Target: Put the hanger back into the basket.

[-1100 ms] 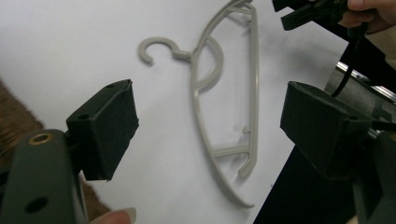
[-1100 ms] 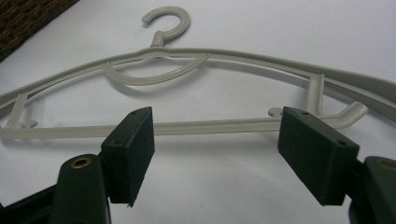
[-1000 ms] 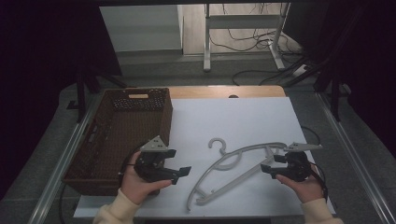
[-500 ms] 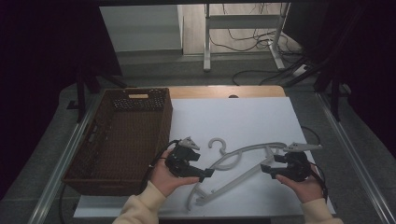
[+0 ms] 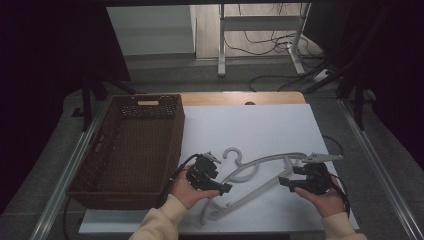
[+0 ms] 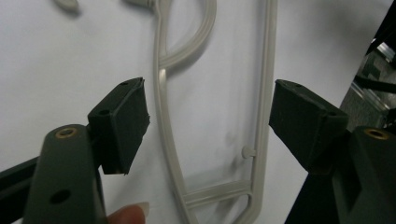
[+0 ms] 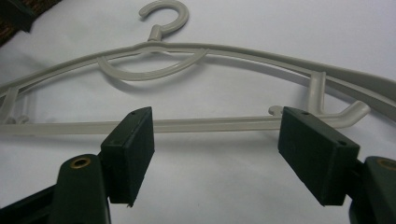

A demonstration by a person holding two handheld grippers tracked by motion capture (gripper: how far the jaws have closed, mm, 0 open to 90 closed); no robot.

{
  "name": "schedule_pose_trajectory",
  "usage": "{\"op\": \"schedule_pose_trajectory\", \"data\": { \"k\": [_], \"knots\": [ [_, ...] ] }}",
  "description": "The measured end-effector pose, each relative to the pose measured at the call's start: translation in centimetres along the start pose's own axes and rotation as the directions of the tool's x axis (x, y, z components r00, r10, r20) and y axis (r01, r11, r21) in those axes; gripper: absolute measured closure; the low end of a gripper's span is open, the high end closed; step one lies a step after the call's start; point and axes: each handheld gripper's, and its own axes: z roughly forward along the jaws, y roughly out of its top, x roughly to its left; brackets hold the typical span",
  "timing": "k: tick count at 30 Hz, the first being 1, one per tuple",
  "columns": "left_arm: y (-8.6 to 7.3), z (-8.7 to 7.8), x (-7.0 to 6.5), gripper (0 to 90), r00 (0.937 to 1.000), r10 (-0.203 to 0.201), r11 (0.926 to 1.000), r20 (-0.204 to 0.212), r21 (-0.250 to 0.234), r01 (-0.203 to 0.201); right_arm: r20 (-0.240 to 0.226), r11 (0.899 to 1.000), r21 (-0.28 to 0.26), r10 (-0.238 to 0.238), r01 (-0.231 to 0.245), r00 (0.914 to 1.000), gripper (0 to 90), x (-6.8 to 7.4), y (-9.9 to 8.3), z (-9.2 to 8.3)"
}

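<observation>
The grey plastic clothes hanger (image 5: 260, 175) is lying flat on the white table (image 5: 260, 125), just right of the brown wicker basket (image 5: 135, 145). The left gripper (image 5: 226, 188) is straddling the hanger's left arm, and its jaws have just been closing, pads not yet pressing. The right gripper (image 5: 283, 182) is waiting wide at the right end, holding nothing. The risk I am seeing: the thin bars (image 6: 259, 102) are sitting flush on the table, so the pads may be skating over them, or pinching one rail and twisting the hanger away.
</observation>
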Motion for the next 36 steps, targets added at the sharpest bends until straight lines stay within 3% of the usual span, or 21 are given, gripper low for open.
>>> {"op": "schedule_pose_trajectory", "data": {
  "k": [7, 15, 21, 28, 36],
  "knots": [
    [-0.3, 1.7, 1.0, 34.4, 0.9994, -0.032, 0.9989, 0.015, 0.035, 0.031, 0.003, 1.000, 0.001, -0.003, 0.003, 1.0000, 27.3, 0.0, 0.0, 0.0],
    [-0.7, 2.6, 2.0, 37.7, 0.9972, -0.075, 0.9948, -0.002, 0.069, 0.075, 0.008, 1.000, 0.005, -0.002, 0.002, 1.0000, 27.4, -0.1, -0.1, 0.0],
    [-1.1, 3.5, 2.3, 49.6, 0.9963, -0.085, 0.9928, 0.014, 0.087, 0.083, 0.009, 1.000, 0.006, -0.003, 0.003, 1.0000, 27.4, 0.0, -0.1, 0.0],
    [-1.2, 3.7, 1.9, 60.7, 0.9972, -0.067, 0.9941, -0.033, 0.084, 0.070, 0.011, 1.000, 0.006, 0.000, 0.000, 0.9999, 27.4, -0.1, 0.0, 0.0],
    [-1.2, 3.9, 1.5, 76.3, 0.9922, -0.065, 0.9940, -0.107, 0.081, 0.073, 0.015, 1.000, 0.002, 0.002, -0.002, 0.9999, 27.4, -0.1, 0.1, 0.0]
  ]
}}
